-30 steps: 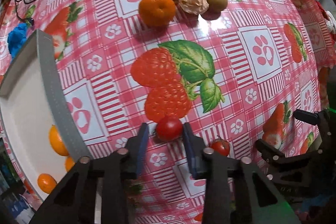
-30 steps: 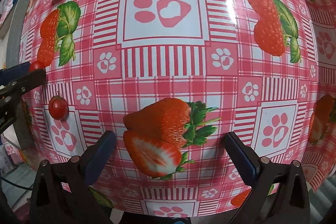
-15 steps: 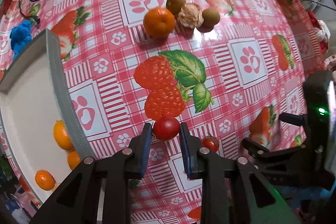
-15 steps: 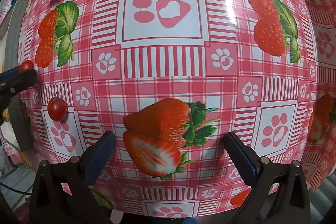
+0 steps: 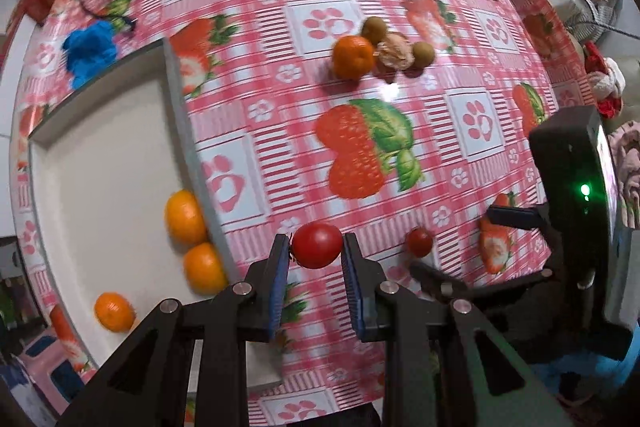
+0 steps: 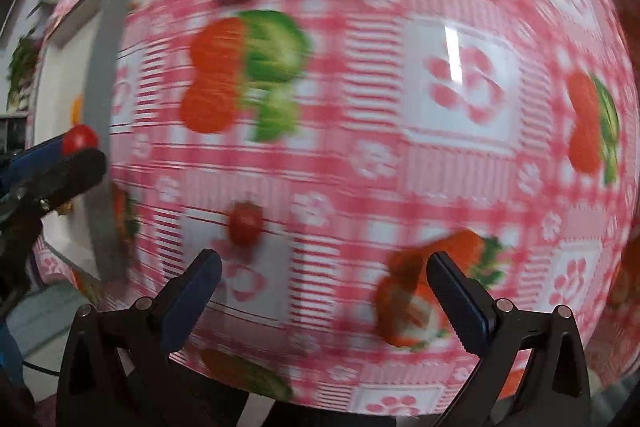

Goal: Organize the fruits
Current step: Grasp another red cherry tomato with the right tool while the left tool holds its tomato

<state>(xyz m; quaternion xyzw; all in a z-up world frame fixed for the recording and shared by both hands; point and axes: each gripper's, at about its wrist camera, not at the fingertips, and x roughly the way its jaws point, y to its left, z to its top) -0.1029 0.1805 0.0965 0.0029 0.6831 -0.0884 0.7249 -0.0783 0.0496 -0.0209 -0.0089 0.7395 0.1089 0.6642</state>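
Left wrist view: left gripper (image 5: pixel 316 253) is pinching a cherry tomato (image 5: pixel 317 245) clear of the tablecloth, seemingly bound for the tray (image 5: pixel 182 115), while right gripper (image 6: pixel 322 281) is gaping empty near the second tomato (image 6: pixel 245 223)

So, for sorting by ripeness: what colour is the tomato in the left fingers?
Red tomato, clearest in left wrist view.

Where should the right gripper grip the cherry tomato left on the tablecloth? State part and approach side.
Grip the loose cherry tomato across its round middle, coming straight down from above. It sits alone on the flat tablecloth, and the right gripper, jaws open, has clear room on both flanks.
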